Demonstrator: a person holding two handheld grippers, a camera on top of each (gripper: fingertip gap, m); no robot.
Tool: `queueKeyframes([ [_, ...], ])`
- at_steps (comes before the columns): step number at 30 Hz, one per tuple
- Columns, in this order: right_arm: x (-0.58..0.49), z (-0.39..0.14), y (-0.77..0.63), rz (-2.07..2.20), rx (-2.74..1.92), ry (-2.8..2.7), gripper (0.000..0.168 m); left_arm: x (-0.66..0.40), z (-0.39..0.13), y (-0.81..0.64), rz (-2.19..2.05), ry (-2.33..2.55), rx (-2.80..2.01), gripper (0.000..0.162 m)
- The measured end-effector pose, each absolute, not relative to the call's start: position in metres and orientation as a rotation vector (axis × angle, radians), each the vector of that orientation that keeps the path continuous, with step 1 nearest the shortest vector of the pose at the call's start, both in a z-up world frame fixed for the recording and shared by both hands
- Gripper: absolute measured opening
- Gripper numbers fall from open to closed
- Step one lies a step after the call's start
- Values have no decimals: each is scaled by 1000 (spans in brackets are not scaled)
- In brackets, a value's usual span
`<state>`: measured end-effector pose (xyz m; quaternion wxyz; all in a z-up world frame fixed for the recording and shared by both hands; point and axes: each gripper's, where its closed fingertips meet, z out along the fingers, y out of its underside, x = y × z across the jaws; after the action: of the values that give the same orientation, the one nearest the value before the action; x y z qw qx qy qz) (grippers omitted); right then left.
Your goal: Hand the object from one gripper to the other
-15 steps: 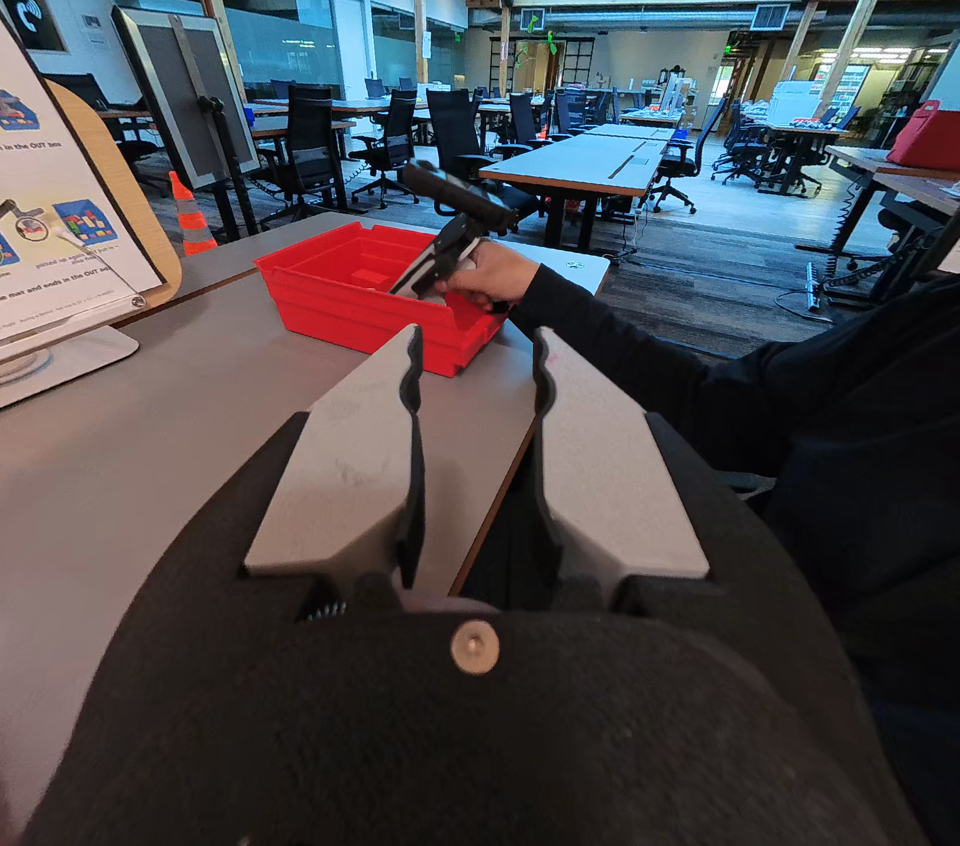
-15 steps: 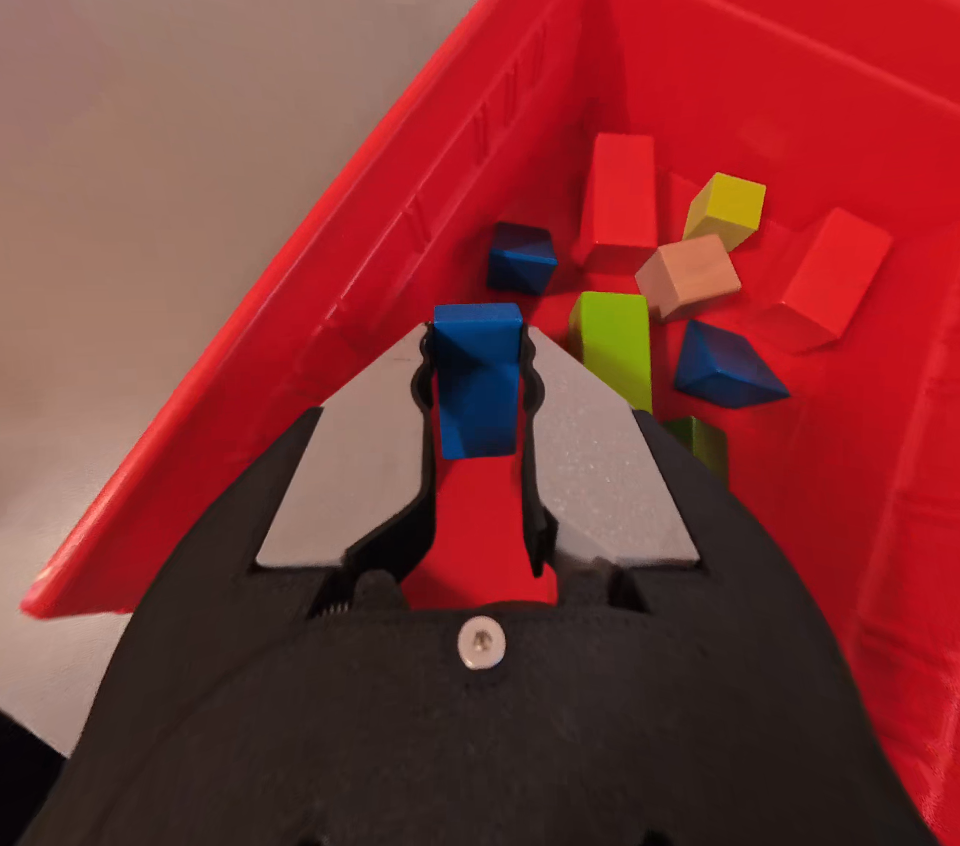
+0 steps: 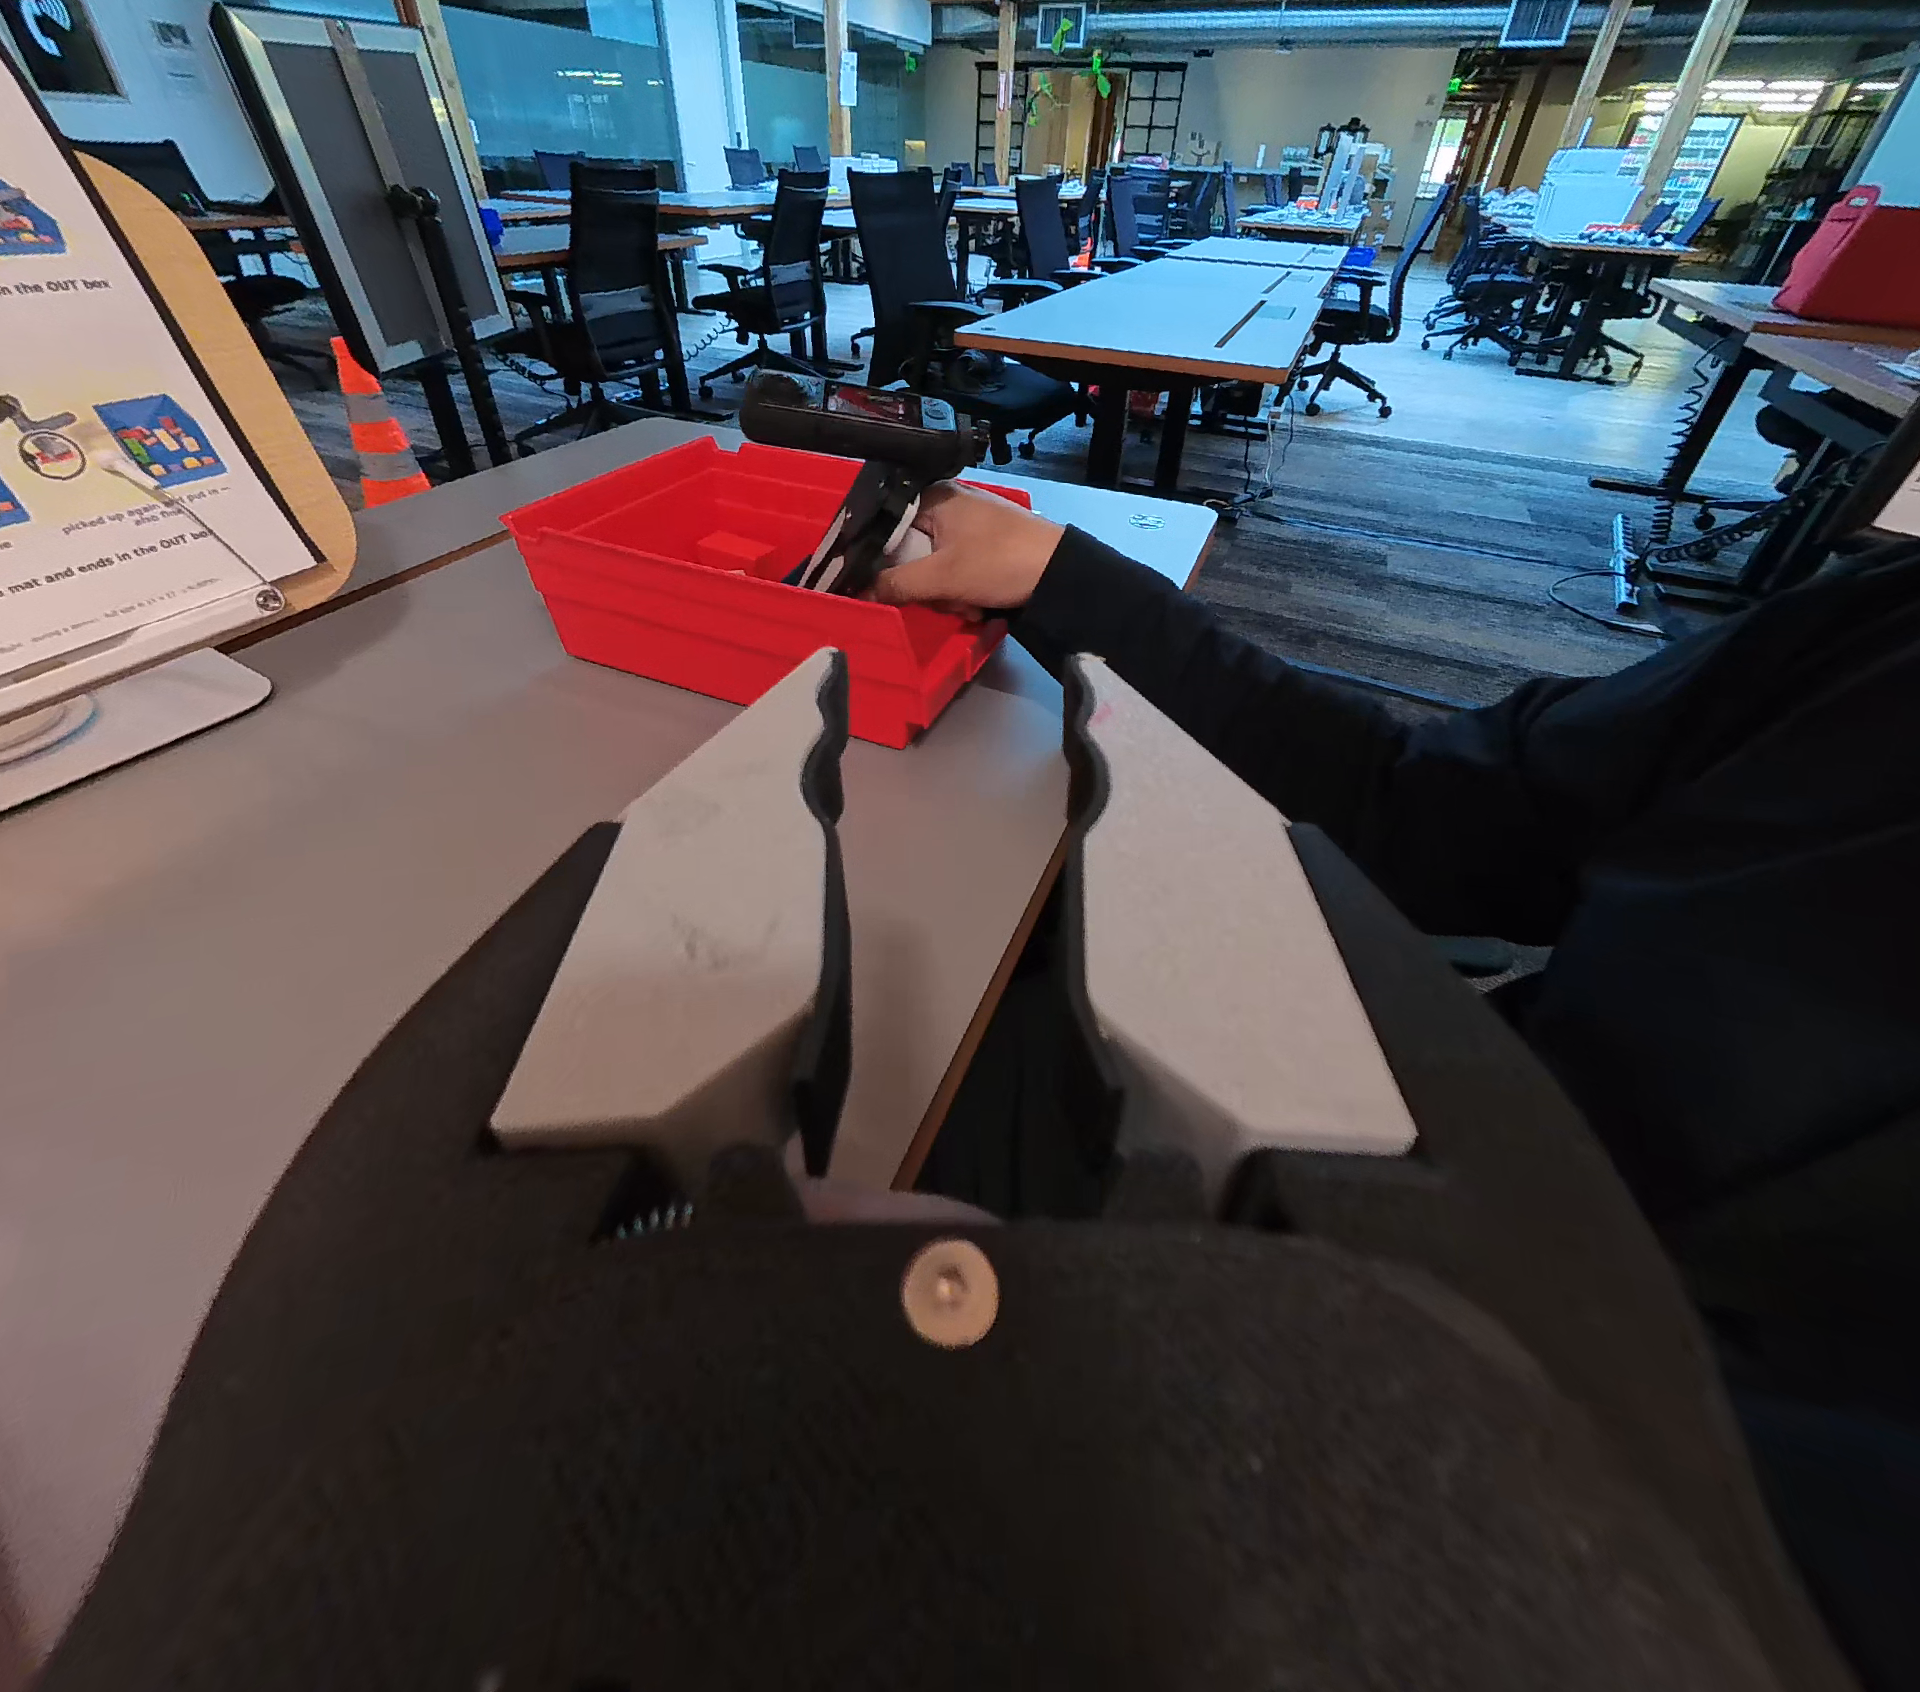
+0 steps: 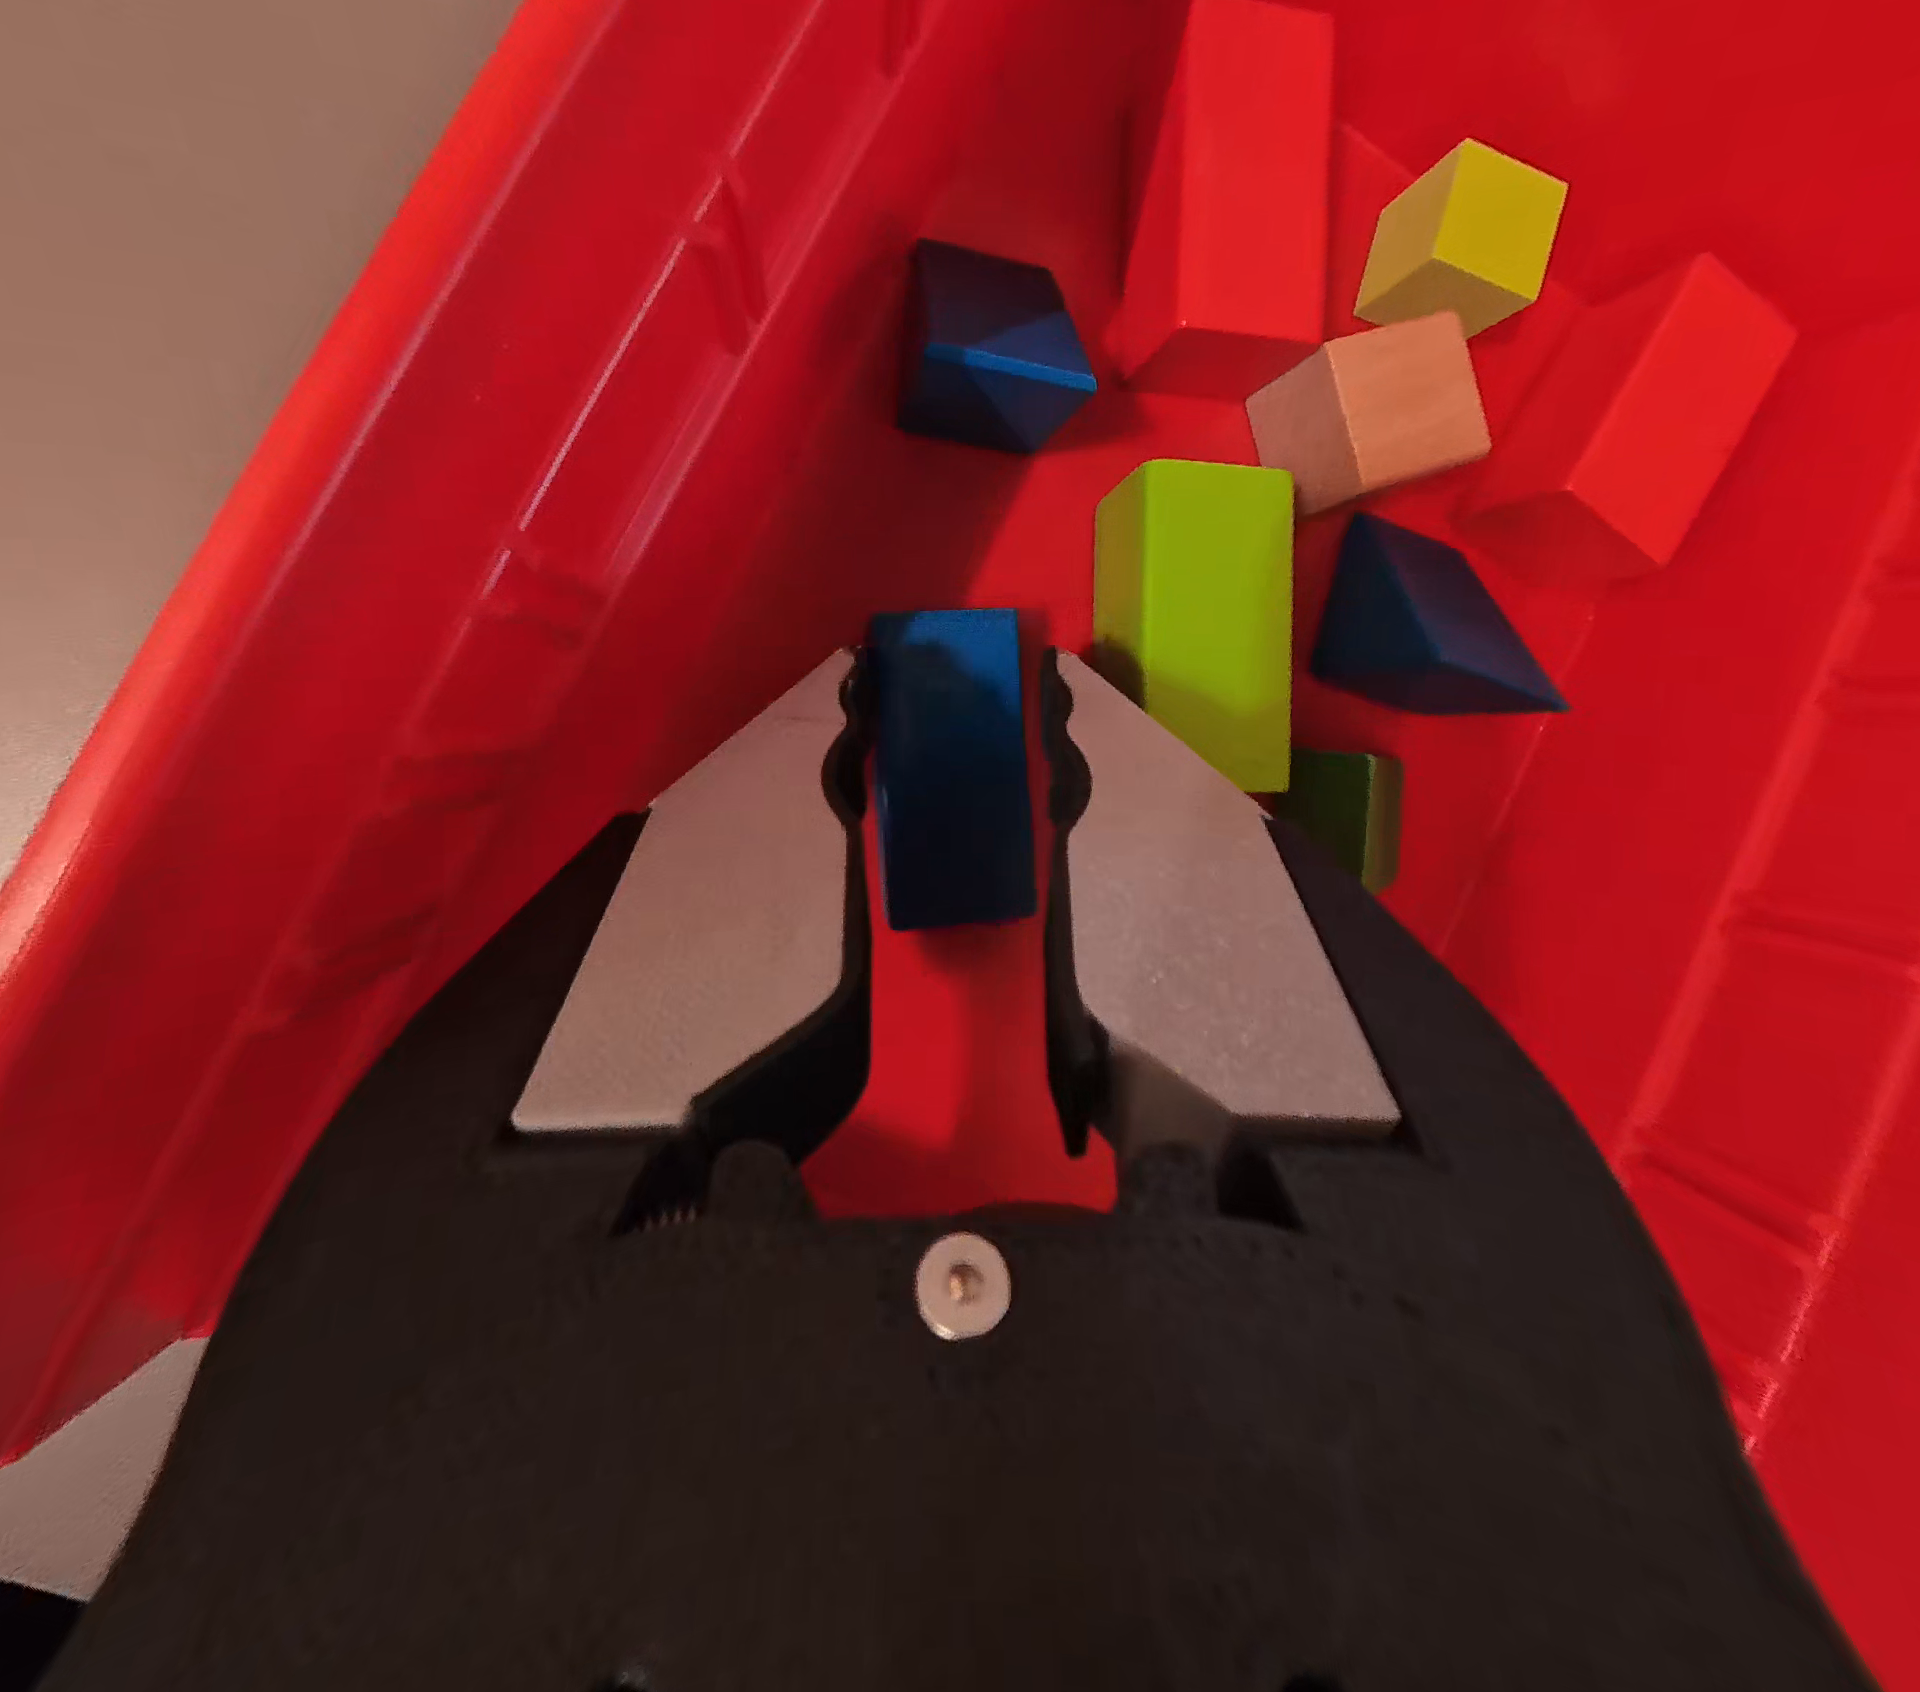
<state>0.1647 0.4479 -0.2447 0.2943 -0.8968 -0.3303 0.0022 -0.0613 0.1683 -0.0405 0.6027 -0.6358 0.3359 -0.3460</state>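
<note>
Blue block (image 4: 956,769) is being pinched between the pads of the right gripper (image 4: 954,676), inside the red bin (image 4: 623,416), close to its left wall. Block's far end is sticking out just past the fingertips; near end is sitting partway back between the jaws. Whether it is being lifted off the bin floor cannot be told.

Left gripper (image 3: 945,697) is being held spread and empty over the table (image 3: 312,863) near its right edge, well apart from the bin. Nothing is being touched by it.

Other blocks are being left alone on the bin floor: green block (image 4: 1195,614) just beside the right pad, blue wedge (image 4: 1423,624), tan cube (image 4: 1371,406), yellow cube (image 4: 1465,240), two red blocks toward the far wall.

Handling judgement: the block is being read as painted wood, so light, rigid, not fragile, somewhat slick on its flat faces. For the handover, the exposed far end is being judged the best place to be taken, across two opposite flat faces, not the edges. Little free length is being offered there, so a shallow grip and twist-out are being flagged as the risk.
</note>
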Motion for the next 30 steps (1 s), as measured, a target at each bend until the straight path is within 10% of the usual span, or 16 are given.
queueKeyframes([
  [16,165,-215,446,102,-2291,-800,31,-76,-34,170,-768,750,-1462,39],
  [30,123,-54,390,394,-1672,-691,33,-115,-21,181,-692,638,-1448,39],
])
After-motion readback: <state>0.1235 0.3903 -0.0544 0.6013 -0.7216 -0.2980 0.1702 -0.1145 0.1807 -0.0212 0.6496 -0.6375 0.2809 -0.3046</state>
